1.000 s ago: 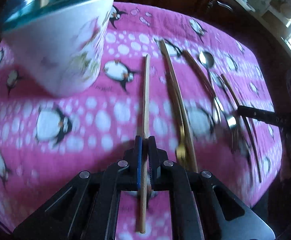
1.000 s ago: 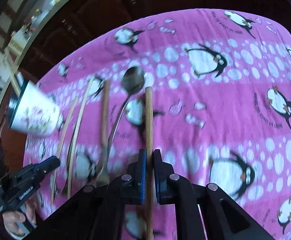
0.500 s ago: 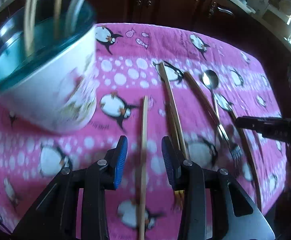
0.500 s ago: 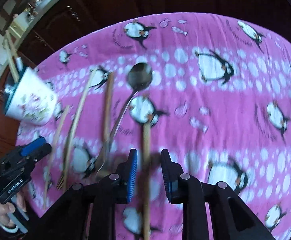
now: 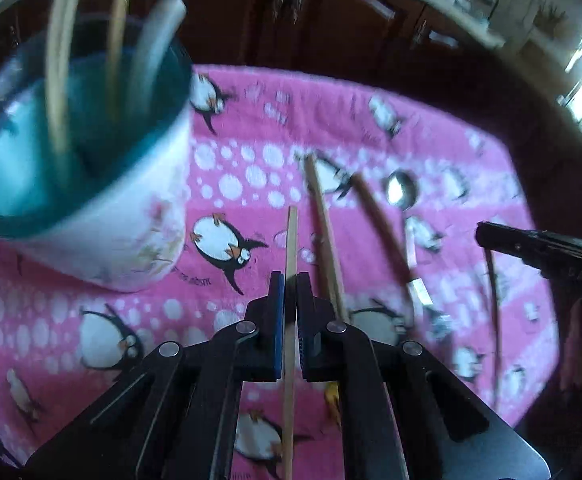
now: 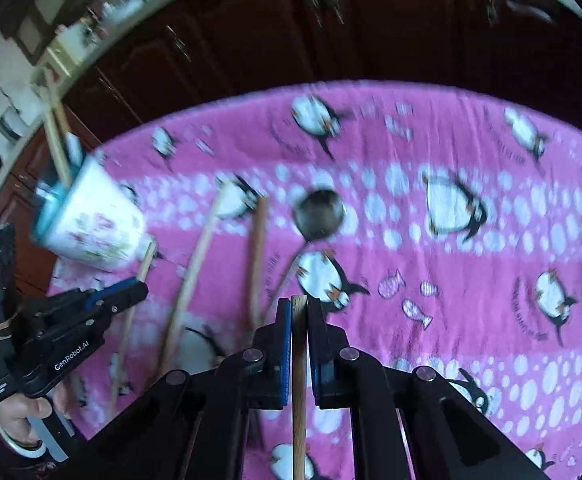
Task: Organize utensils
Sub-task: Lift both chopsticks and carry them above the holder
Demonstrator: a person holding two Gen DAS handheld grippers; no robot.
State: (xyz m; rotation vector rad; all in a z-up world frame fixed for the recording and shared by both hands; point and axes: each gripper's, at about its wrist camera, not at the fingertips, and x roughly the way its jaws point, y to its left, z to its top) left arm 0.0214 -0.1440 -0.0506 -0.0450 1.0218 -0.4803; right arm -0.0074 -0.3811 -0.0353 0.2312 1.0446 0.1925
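Observation:
My left gripper [image 5: 287,280] is shut on a thin wooden chopstick [image 5: 291,236] above the pink penguin cloth [image 5: 251,168]. A white cup [image 5: 91,200] with a teal inside stands left of it and holds several utensils. My right gripper [image 6: 299,308] is shut on another wooden chopstick [image 6: 299,360]. On the cloth lie a long wooden stick [image 5: 323,220], a brown-handled utensil [image 5: 379,220], a metal spoon [image 5: 401,194] and a fork [image 5: 431,312]. In the right wrist view the cup [image 6: 91,224] and spoon [image 6: 319,216] show, with the left gripper [image 6: 131,288] at the left.
Dark wooden cabinets [image 6: 291,32] stand behind the table. The cloth's right part [image 6: 491,280] carries no utensils. The right gripper's tip [image 5: 531,240] shows at the right edge of the left wrist view.
Both grippers were open half a second ago over their chopsticks and have closed on them. Both views have pulled up and back from the cloth.

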